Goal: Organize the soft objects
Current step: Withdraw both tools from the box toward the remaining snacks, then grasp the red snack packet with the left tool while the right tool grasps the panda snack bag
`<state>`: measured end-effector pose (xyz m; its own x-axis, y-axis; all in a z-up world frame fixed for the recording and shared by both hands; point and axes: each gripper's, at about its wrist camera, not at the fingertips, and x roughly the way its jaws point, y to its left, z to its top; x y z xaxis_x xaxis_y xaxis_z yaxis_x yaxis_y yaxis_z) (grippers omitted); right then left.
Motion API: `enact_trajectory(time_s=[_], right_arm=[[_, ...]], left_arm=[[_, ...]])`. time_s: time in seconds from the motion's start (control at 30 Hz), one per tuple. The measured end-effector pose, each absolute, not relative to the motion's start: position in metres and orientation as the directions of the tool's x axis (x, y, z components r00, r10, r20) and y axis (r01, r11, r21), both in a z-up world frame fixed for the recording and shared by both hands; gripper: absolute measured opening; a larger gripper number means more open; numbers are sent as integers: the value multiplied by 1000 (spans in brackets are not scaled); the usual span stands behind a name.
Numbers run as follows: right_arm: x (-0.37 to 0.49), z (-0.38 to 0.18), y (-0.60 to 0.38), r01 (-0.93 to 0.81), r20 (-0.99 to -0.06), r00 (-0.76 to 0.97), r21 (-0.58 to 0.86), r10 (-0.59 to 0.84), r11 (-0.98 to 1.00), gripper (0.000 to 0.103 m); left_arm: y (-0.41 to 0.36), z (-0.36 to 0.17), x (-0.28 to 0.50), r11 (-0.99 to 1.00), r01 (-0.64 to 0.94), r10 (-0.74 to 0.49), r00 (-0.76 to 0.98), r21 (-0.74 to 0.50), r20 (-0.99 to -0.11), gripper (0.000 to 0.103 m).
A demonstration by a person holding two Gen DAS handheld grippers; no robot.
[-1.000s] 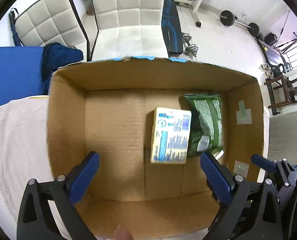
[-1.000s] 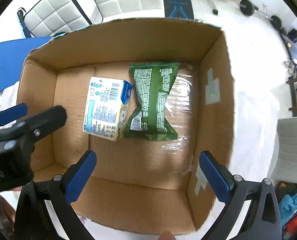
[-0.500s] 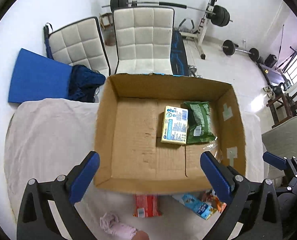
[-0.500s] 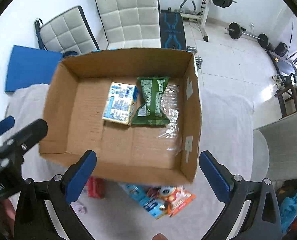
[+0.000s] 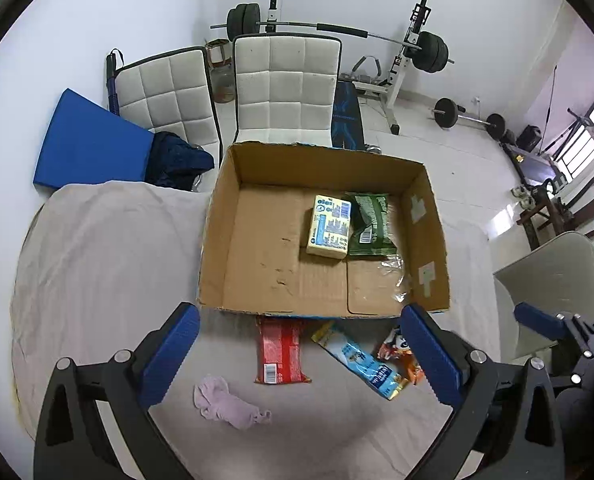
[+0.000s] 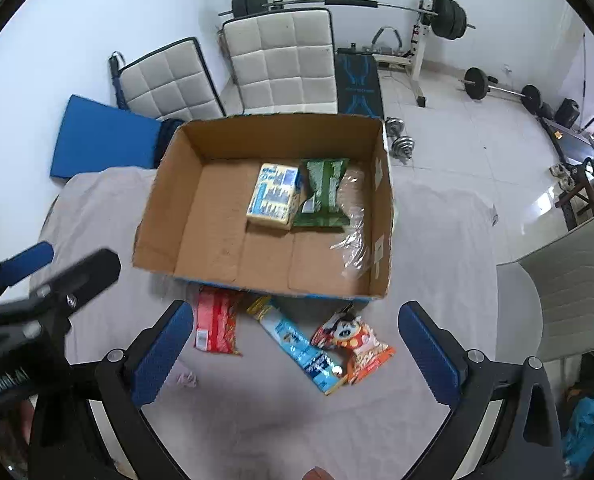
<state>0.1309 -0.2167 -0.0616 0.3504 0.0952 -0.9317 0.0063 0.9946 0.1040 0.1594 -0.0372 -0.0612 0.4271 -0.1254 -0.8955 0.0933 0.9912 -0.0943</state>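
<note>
An open cardboard box (image 5: 213,240) (image 6: 157,216) stands on a cloth-covered table. Inside lie a pale yellow pack (image 5: 329,226) (image 6: 273,196) and a green packet (image 5: 371,222) (image 6: 323,196). In front of the box lie a red packet (image 5: 279,350) (image 6: 215,324), a light blue packet (image 5: 361,360) (image 6: 301,346), an orange cartoon packet (image 5: 401,354) (image 6: 355,340) and a small pink cloth (image 5: 227,402) (image 6: 183,378). My left gripper (image 5: 297,356) is open and empty, above the loose packets. My right gripper (image 6: 293,354) is open and empty, to its right.
Two white padded chairs (image 5: 287,88) and a blue mat (image 5: 87,146) stand behind the table. Gym weights (image 5: 429,58) fill the back of the room. A grey chair (image 6: 565,292) is at the table's right side. The other gripper shows at the left of the right wrist view (image 6: 37,292).
Both grippers have pulled up and back from inside the box. The table front with the loose packets and pink cloth has come into view. Both stayed open.
</note>
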Motion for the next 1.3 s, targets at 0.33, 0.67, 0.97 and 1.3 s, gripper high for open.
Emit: enact_trajectory(time_s=[0.33, 0.67, 0.97, 1.3], right_arm=[[132, -161, -268, 5, -992, 124, 22, 21, 1000, 103], [144, -288, -270, -108, -996, -90, -10, -20, 994, 78], [120, -299, -288, 206, -986, -160, 9, 43, 978, 47], [119, -276, -284, 110, -978, -131, 147, 161, 983, 72]], left_arm=[[-21, -137, 163, 997, 13, -83, 255, -82, -964, 103], [-18, -248, 167, 996, -63, -66, 22, -67, -998, 103], [-29, -306, 175, 999, -43, -24, -85, -20, -996, 103], [-44, -344, 179, 999, 35, -10, -151, -15, -989, 58]])
